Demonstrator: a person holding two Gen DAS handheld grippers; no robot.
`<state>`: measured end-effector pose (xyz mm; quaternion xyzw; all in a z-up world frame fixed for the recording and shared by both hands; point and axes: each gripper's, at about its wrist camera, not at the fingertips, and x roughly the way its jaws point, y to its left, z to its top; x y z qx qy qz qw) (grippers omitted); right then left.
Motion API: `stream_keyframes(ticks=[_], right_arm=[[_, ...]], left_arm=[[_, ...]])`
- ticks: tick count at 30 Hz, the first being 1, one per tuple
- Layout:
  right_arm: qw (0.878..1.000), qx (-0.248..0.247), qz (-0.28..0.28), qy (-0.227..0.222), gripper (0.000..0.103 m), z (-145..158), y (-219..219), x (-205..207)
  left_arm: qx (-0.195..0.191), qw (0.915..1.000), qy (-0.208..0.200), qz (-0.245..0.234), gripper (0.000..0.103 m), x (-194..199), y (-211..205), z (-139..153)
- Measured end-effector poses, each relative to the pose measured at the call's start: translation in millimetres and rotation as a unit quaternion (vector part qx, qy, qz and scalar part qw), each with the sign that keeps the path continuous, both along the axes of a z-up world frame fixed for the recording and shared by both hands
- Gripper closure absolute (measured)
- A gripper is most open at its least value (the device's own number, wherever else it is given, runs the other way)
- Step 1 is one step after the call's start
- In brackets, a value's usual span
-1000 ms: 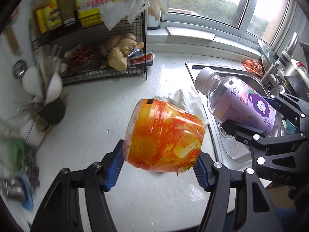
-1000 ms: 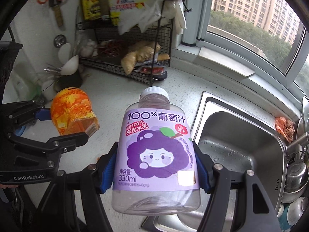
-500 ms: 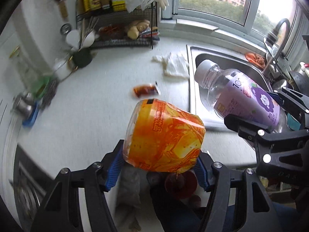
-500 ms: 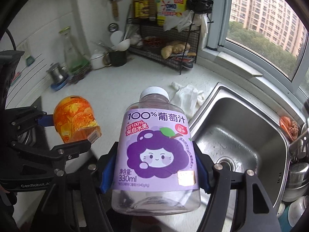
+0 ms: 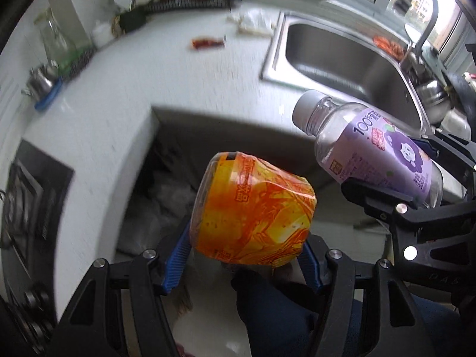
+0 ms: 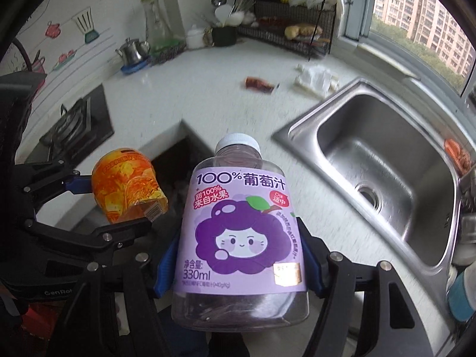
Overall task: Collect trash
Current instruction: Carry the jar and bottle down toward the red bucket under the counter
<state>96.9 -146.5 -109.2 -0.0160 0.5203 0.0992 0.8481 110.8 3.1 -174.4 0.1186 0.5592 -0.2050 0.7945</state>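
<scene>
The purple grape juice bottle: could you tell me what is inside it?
The grape juice bottle, clamped in the right gripper, looks empty through its clear neck and base. The purple label hides the middle.

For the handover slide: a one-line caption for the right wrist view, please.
Right gripper holds a grape juice bottle, left gripper an orange container, above the countertop corner.

We noted a white speckled counter (image 6: 214, 95) running in an L around a dark recess. A steel sink (image 6: 383, 160) sat to its right, below a window (image 6: 416, 20) giving grey daylight and a view of apartment blocks. A black wire rack (image 6: 291, 29) stood in the corner. White tiled wall (image 6: 113, 9) carried kitchen stickers; a gas hob (image 6: 74, 125) lay at left.
</scene>
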Motion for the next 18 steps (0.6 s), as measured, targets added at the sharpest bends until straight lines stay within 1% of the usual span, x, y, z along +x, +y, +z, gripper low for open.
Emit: stream_keyframes(ticks=[2, 6, 8, 9, 10, 13, 14, 15, 18], right_arm=[[1.0, -0.001, 0.001, 0.02, 0.036, -13.7, 3.1, -4.6], [0.998, -0.005, -0.001, 0.063, 0.036, -53.7, 9.9, -16.5], [0.997, -0.007, -0.008, 0.074, 0.036, -74.3, 10.4, -21.3], [0.997, -0.009, -0.011, 0.082, 0.036, -89.6, 10.0, -22.3], [0.996, -0.01, -0.014, 0.087, 0.036, -99.1, 9.7, -23.8], [0.993, -0.01, -0.027, 0.114, 0.036, -145.2, 4.8, -21.4], [0.992, -0.012, -0.031, 0.121, 0.036, -157.4, 3.0, -20.1], [0.991, -0.014, -0.037, 0.129, 0.036, -170.9, 0.6, -18.3], [0.988, -0.018, -0.051, 0.146, 0.036, -202.7, -5.5, -13.5]], left_arm=[[0.004, 0.9998, 0.018, -0.001, 0.041, -4.4, 1.3, -18.6], [0.005, 0.9989, 0.046, -0.01, 0.041, -10.6, 2.6, -58.4], [0.005, 0.998, 0.062, -0.012, 0.041, -9.2, 2.9, -89.4], [0.008, 0.9974, 0.07, -0.012, 0.041, -7.5, 2.7, -106.5], [0.008, 0.997, 0.076, -0.012, 0.041, -6.3, 2.7, -118.1], [0.002, 0.9952, 0.096, -0.015, 0.041, 0.1, -2.1, -164.6], [0.003, 0.9946, 0.101, -0.02, 0.041, 2.4, -5.9, -181.7], [0.003, 0.9942, 0.105, -0.024, 0.041, 4.6, -9.7, -191.9], [-0.008, 0.9918, 0.12, -0.042, 0.04, 9.5, -22.5, -233.4]])
